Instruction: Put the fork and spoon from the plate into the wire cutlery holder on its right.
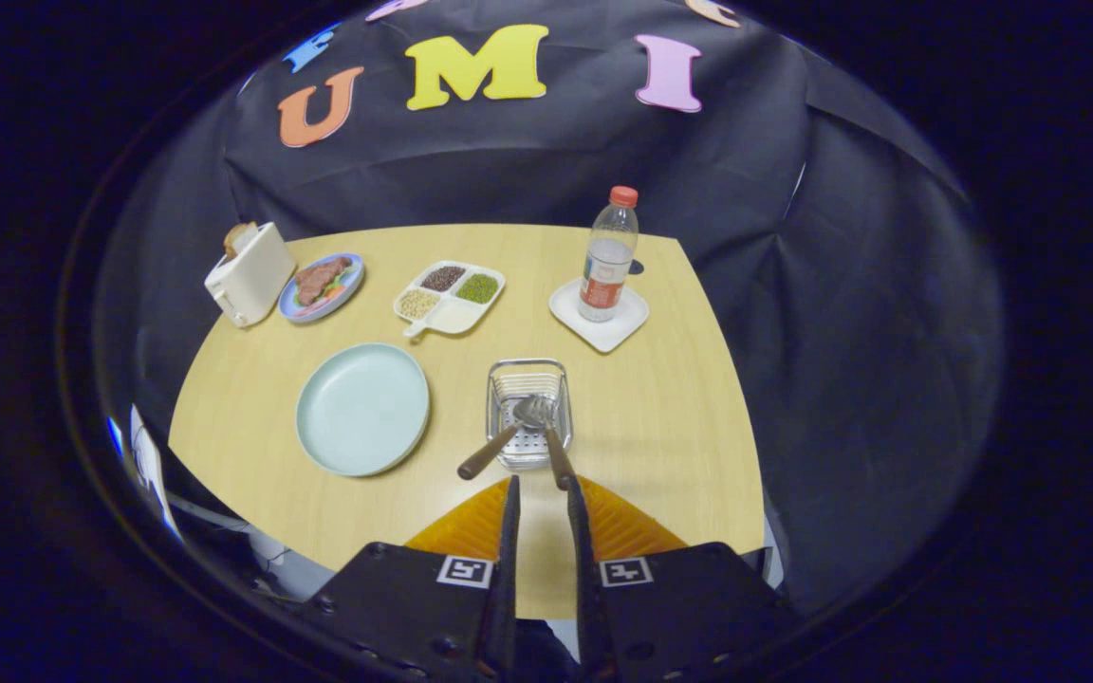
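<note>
Black cloth hangs behind a pale wooden worktop (pixel 679 427) with a rounded near edge. Going left to right along it: a cream toaster (pixel 250 273) with bread poking from its slot, a small blue plate of food (pixel 323 286), a white divided tray of grains and beans (pixel 450 296), and nearer us the round pale-green plate (pixel 362 408), now bare. To its right sits the small chrome wire cutlery holder (pixel 528 414), with two brown-handled utensils leaning in it: one handle (pixel 487 452) slants out toward the plate, the other handle (pixel 560 459) points back at the tool. Their metal heads overlap inside the basket, so I cannot tell fork from spoon. Farther right a clear water bottle with a red cap (pixel 609 252) stands on a square white coaster (pixel 600 314). The tool (pixel 541 489) sits just short of the holder, fingers a narrow gap apart, the nearer handle's end at the right fingertip but seemingly not clamped. Both pieces look delivered; what remains is probably a clean retreat, pulling straight back without nudging that handle.
</note>
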Available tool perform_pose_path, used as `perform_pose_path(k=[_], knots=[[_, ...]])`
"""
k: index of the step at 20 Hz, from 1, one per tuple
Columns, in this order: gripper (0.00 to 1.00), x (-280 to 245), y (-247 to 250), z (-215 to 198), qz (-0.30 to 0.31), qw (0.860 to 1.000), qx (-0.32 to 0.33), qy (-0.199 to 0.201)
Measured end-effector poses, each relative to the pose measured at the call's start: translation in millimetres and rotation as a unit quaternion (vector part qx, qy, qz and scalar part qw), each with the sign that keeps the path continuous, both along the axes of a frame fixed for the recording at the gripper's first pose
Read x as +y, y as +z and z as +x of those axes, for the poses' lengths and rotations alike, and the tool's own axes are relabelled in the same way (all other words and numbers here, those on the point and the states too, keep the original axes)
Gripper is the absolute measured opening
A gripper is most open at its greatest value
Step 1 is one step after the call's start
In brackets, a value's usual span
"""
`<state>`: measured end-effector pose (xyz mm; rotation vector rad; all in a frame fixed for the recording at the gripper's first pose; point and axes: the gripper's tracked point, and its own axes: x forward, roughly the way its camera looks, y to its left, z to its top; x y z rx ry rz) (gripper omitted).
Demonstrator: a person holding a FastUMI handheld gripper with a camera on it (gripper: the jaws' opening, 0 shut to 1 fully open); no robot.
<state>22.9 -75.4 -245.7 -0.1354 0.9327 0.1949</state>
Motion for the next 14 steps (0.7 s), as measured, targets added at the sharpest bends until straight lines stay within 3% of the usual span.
perform_pose_path(k=[6,14], knots=[[0.48,23,33,4,0.008,0.998,-0.055,-0.026],[0.58,79,94,11,0.043,0.984,-0.167,-0.041]])
